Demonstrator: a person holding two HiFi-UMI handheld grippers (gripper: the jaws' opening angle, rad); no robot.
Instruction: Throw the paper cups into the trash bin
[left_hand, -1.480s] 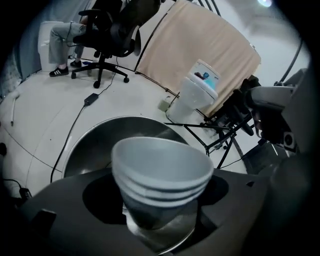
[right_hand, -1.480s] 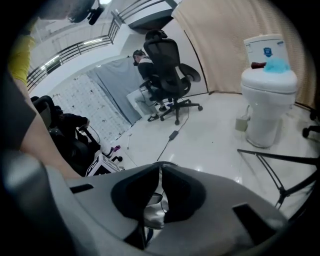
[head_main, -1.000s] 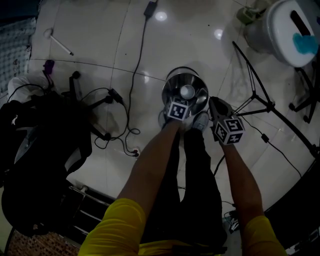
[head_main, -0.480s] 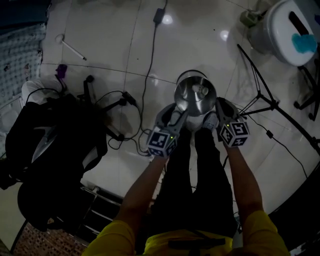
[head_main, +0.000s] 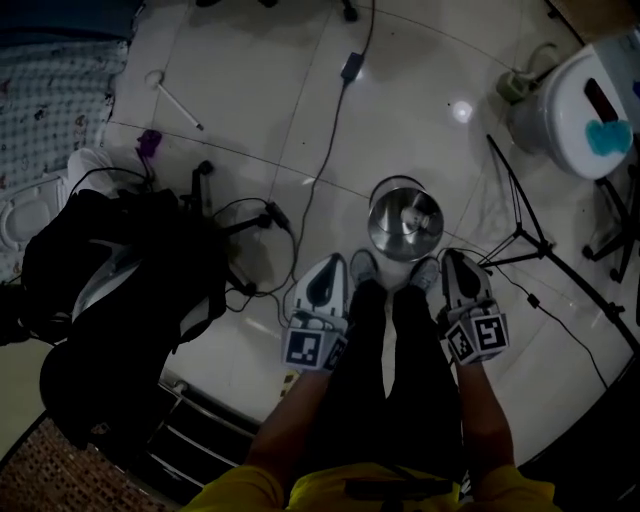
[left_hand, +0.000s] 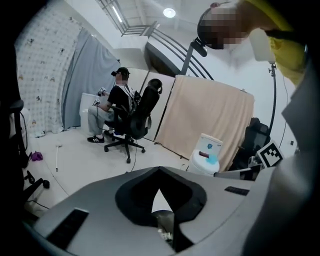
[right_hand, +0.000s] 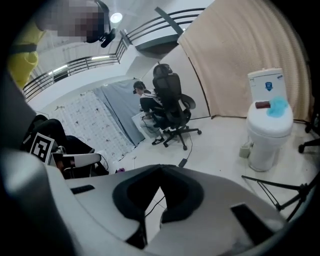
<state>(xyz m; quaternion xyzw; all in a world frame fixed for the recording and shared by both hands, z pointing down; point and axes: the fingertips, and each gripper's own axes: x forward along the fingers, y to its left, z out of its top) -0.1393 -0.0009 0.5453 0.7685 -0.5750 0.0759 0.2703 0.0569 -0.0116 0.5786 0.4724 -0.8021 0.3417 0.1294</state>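
Grey left gripper (head_main: 328, 268) beside right gripper (head_main: 457, 262)

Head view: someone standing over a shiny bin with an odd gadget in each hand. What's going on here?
A person stands over a round metal trash bin, holding a two-jaw gripper in each hand. The left gripper has just closed its jaws with nothing between them. The right gripper is shut and empty too. Both hang just short of the bin, on the person's side of it. Something pale, probably a paper cup, already lies inside the bin.
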